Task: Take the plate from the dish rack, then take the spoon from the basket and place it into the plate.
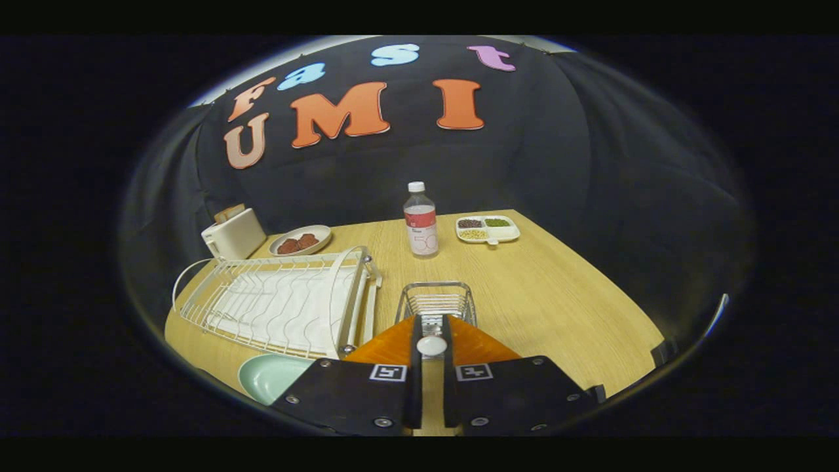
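Two steps make up this task, and the first reads as done: on the wooden table (524, 288) the white dish rack (275, 301) stands with no plate in its slots, while the pale green plate (269, 377) lies flat on the tabletop just in front of the rack and beside your gripper's fingers. You are in the second step. The small wire basket (438, 303) sits just ahead of the fingertips, to the right of the rack, and your gripper (431, 346) holds the spoon (431, 345) between its narrowly set fingers, the white rounded end showing in the gap; how firmly each finger presses cannot be told from here. The spoon appears at the basket's near rim, so judge it as lifted or nearly lifted out. Your next move calls for raising it clear of the wire, swinging left and toward you over the plate, lowering it, and only then parting the fingers. Beyond the basket stand a bottle (420, 223), a divided tray (488, 229), a dish of food (300, 240) and a toaster (233, 233), none concerned here.
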`<state>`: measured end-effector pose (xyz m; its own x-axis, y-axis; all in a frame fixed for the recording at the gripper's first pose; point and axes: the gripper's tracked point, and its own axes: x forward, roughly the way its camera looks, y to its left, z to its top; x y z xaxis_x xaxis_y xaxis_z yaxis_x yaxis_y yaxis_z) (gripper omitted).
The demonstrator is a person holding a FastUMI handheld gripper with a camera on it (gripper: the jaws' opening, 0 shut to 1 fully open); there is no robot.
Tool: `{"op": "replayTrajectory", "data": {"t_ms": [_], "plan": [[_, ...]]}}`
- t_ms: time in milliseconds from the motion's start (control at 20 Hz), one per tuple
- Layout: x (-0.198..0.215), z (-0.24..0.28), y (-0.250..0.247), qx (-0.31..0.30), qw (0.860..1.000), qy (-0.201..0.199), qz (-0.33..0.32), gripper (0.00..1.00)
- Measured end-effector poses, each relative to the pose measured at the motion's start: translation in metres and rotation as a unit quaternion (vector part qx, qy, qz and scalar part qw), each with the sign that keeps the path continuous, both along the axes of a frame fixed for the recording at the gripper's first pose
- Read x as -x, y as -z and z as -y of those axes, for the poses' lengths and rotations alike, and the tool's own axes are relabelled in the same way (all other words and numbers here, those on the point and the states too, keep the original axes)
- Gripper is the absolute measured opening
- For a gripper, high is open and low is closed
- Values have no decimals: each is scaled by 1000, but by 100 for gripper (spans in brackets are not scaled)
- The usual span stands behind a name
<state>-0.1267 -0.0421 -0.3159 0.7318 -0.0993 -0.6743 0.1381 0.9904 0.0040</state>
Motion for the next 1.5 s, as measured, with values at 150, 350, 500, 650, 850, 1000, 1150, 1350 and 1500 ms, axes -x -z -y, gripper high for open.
{"op": "replayTrajectory", "data": {"t_ms": [150, 350, 500, 650, 850, 1000, 1150, 1350, 1500], "plan": [[-5, 6, -21, 13, 1000, -3, 11, 13], [-7, 9, -52, 11, 1000, -3, 26, 13], [-9, 6, -73, -6, 999, -2, 44, 13], [-10, 0, -92, -12, 998, -11, 57, 13], [-4, -25, -104, -44, 995, -50, 69, 13], [6, -39, -109, -53, 994, -73, 67, 13], [20, -62, -110, -64, 990, -110, 58, 13], [43, -90, -100, -90, 984, -148, 32, 13], [47, -112, -91, -105, 980, -166, 15, 13]]}}
